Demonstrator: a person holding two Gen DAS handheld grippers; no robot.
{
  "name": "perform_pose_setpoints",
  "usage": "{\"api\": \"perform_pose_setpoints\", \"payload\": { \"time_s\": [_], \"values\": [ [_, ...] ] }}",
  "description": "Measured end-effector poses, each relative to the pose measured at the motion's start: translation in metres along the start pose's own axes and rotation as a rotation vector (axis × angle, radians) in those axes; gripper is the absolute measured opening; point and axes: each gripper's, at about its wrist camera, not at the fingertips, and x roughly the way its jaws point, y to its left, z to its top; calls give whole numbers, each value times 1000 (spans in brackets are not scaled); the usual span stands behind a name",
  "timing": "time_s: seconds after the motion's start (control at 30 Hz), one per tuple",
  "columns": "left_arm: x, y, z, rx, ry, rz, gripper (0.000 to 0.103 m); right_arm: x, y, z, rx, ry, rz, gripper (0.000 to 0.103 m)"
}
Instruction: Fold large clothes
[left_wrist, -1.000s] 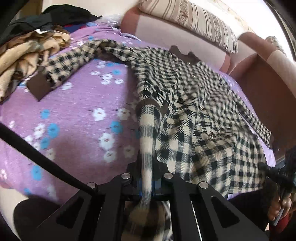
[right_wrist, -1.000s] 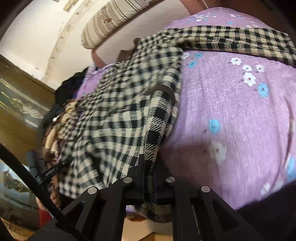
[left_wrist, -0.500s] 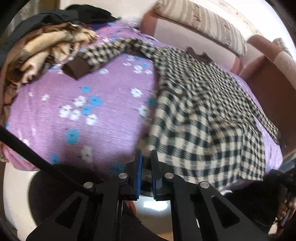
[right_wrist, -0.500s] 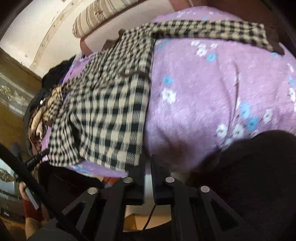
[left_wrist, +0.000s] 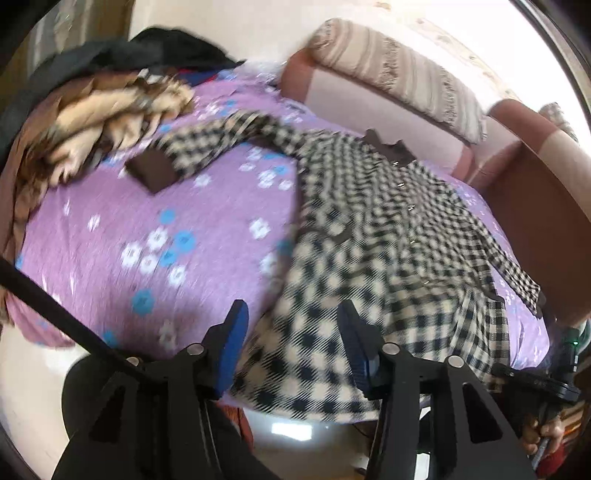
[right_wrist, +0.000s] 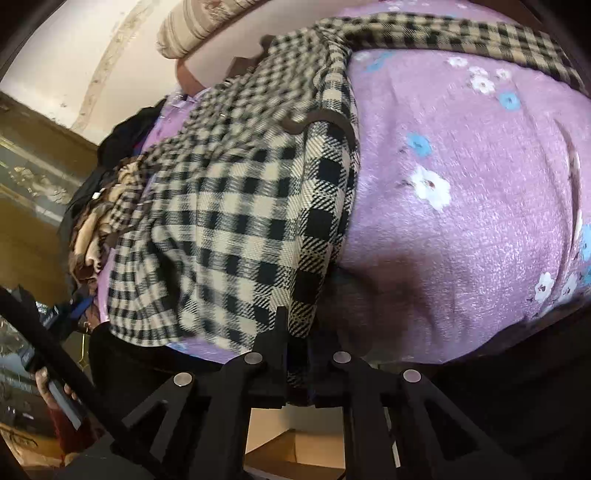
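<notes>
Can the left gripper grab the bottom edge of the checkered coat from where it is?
Probably yes. The left gripper is open, and the hem of the black-and-cream checkered coat lies between its blue-padded fingers at the edge of the purple flowered bedspread, with nothing in between.

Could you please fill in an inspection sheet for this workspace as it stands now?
Surface: purple floral bedspread, mostly bare on its left.
Job's things: checked coat spread flat, sleeves out.
Clutter: heap of clothes at far left corner.
Tongs: left tongs open over the hem; right tongs shut on the hem corner.
Cables: nothing seen.
Surroundings: pink headboard, striped bolster.
</notes>
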Motion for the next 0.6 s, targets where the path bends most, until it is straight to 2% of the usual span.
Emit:
{"api": "perform_pose_setpoints", "payload": {
  "time_s": [0.1,0.17,0.27,0.3,0.4,0.43,0.47,0.53,0.6],
  "values": [
    [1,-15,7,50,-24,-8,63,-27,0,-5,-42,-28,-75,7],
    [11,-28,12,84,-23,-6,65,-44,-10,-9,-44,-25,-147,7],
    [31,-44,18,122,7,5,65,-46,-15,-16,-79,8,-266,5],
    [38,-50,19,138,15,4,65,-46,-15,-18,-92,11,-286,6],
    [57,-62,21,170,33,15,69,-59,-13,-15,-80,-46,-247,8],
    [64,-64,23,175,39,16,70,-62,-13,-12,-72,-64,-244,16],
    [70,-67,25,175,45,18,70,-67,-14,-6,-56,-93,-246,32],
    [80,-70,28,175,51,16,70,-73,-24,8,-17,-149,-260,52],
    [93,-73,32,179,49,22,73,-80,-36,22,27,-205,-272,52]
  ]
}}
